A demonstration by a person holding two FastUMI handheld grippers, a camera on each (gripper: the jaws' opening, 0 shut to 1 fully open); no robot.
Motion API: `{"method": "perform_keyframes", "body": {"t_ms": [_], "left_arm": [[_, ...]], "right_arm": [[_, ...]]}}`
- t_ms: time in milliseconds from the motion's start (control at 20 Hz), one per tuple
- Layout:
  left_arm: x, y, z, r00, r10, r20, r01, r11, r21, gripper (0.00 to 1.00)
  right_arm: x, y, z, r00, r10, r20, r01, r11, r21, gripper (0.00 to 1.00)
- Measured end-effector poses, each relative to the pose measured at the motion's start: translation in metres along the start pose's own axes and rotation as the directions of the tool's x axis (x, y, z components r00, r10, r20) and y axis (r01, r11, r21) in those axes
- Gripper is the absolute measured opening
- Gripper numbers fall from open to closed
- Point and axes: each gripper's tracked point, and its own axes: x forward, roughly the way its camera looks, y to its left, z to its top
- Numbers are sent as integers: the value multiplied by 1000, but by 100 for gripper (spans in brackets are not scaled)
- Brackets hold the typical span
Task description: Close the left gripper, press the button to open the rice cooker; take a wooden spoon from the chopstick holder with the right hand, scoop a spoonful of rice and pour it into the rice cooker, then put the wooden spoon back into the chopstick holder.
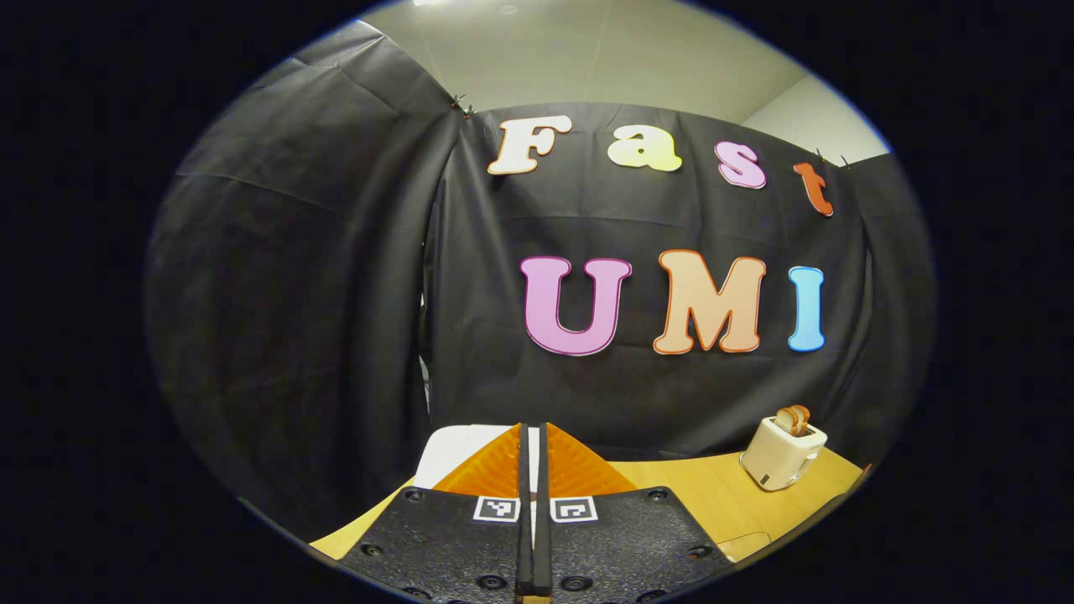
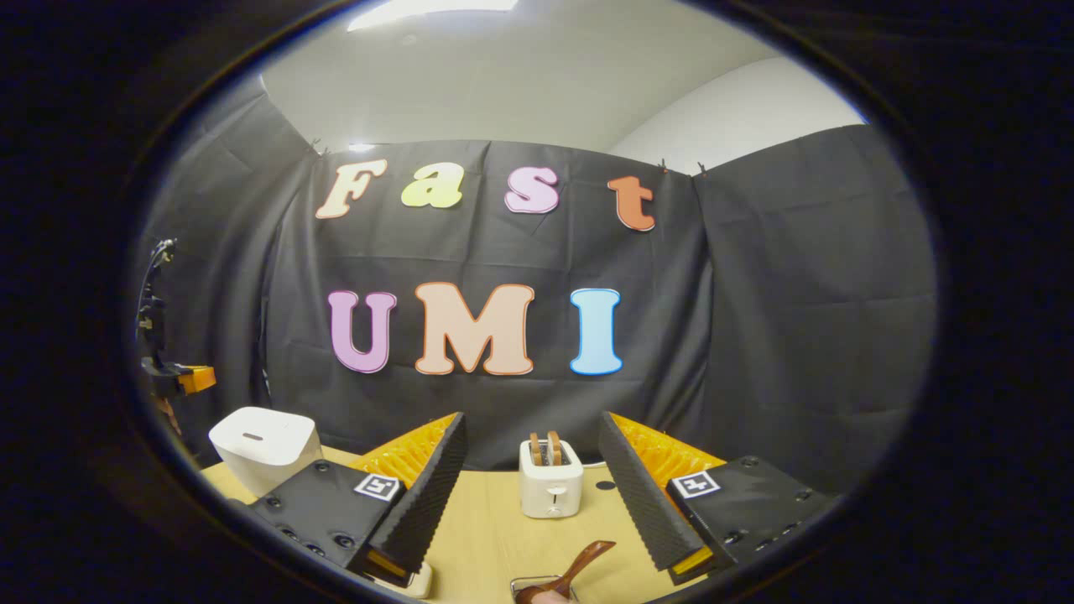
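While your left gripper (image 1: pixel 534 470) is pinching shut on nothing, the rice cooker (image 1: pixel 453 453) is sitting just beyond at 11 o'clock; your right gripper (image 2: pixel 533 486) is gaping open above the wooden spoon (image 2: pixel 575 566).

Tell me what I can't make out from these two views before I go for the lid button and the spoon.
- Rice cooker: its lid button cannot be made out in the right gripper view; in the left gripper view the shut left gripper hides most of it.
- Wooden spoon: its bowl is cut off by the bottom edge of the right gripper view.
- Chopstick holder: just its rim clears that edge.
- Rice supply: not identifiable.
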Motion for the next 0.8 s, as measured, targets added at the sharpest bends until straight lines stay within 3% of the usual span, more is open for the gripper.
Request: {"method": "perform_keyframes", "body": {"t_ms": [400, 800], "left_arm": [[44, 14, -62, 992, -15, -126, 16, 1000, 6, 0], [59, 22, -109, 970, -14, -243, 17, 1000, 13, 0]], "right_arm": [[-13, 5, -2, 999, -37, -15, 36, 999, -35, 100], [-18, 0, 1, 997, -69, -15, 69, 997, -40, 100]]}}
